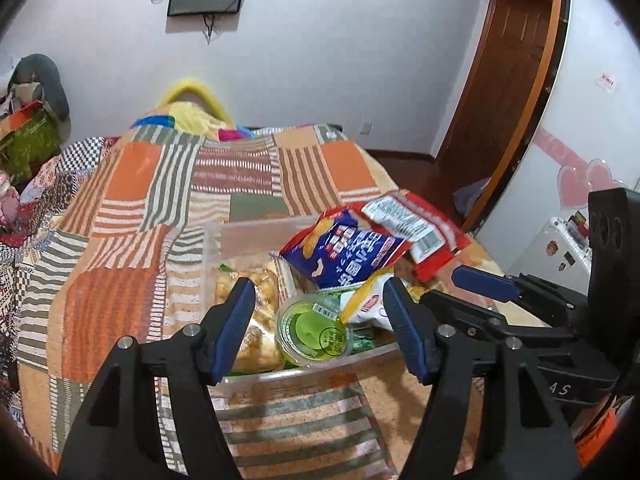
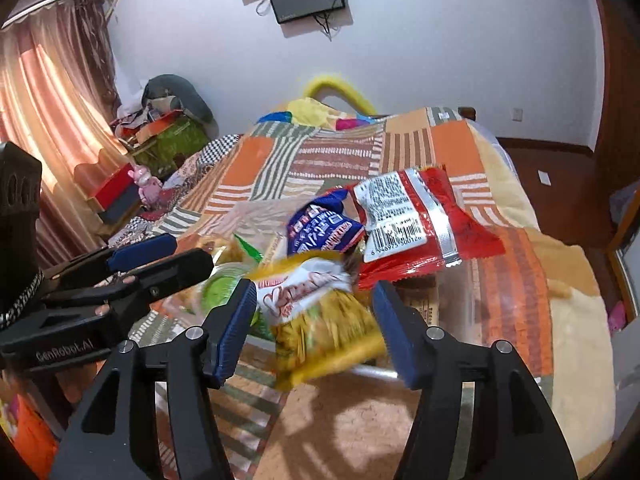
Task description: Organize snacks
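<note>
Over the clear bin (image 1: 248, 236) on the patchwork bedspread (image 1: 132, 184), both the left gripper (image 1: 320, 320) and right gripper (image 2: 314, 320) stand wide and empty, so the heaped yellow packet (image 2: 320, 320) may slide out over the near rim if nudged.

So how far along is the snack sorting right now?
Mostly done: the clear bin on the bed already holds the green cup, blue bag and red packet. Both the left gripper and right gripper are open and holding nothing. The yellow bag overhangs the rim and seems to need settling.
</note>
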Available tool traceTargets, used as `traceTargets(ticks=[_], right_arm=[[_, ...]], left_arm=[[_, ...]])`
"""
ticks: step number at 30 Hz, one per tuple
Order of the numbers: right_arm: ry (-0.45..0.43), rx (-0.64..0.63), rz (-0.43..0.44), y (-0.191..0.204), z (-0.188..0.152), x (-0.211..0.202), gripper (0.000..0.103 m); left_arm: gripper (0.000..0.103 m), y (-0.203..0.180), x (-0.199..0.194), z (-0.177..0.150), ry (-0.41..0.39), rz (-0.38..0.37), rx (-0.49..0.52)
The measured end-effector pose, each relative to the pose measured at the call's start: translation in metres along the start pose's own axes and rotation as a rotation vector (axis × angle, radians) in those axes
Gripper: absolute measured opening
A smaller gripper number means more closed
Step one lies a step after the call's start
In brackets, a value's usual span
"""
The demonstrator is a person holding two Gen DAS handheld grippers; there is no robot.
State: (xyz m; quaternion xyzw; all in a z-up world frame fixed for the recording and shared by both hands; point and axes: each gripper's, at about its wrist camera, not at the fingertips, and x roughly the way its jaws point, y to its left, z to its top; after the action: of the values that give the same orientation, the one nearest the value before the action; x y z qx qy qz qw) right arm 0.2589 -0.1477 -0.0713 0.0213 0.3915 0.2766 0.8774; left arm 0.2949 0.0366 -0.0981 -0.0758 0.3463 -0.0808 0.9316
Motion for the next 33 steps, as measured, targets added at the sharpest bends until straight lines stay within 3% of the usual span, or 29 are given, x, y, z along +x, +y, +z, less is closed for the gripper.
traceTargets(ticks=[5, 17, 20, 28, 33], right_arm=[[-0.076, -0.017, 0.002, 0.01, 0.006, -0.03, 0.057], [-0.339, -0.088, -0.036, 0.051, 0.011, -0.145, 0.057], [-0.374, -0.104, -0.045, 0.058, 0.006, -0.16, 0.058], [-0.428, -0.108, -0.079, 0.069, -0.006, -0.175, 0.083], [-0.444, -0.125, -0.108, 0.075, -0.007, -0.175, 0.093]], left_arm=[[0.066, -0.005, -0.046, 0.005, -0.088, 0.014, 0.003], [0.066, -0.036, -0.181, 0.001, -0.366, 0.086, 0.046], [0.074, -0.042, -0.203, -0.005, -0.403, 0.086, 0.048], [0.098, -0.053, -0.231, -0.018, -0.459, 0.118, 0.08], [0.102, -0.054, -0.236, -0.027, -0.465, 0.136, 0.085]])
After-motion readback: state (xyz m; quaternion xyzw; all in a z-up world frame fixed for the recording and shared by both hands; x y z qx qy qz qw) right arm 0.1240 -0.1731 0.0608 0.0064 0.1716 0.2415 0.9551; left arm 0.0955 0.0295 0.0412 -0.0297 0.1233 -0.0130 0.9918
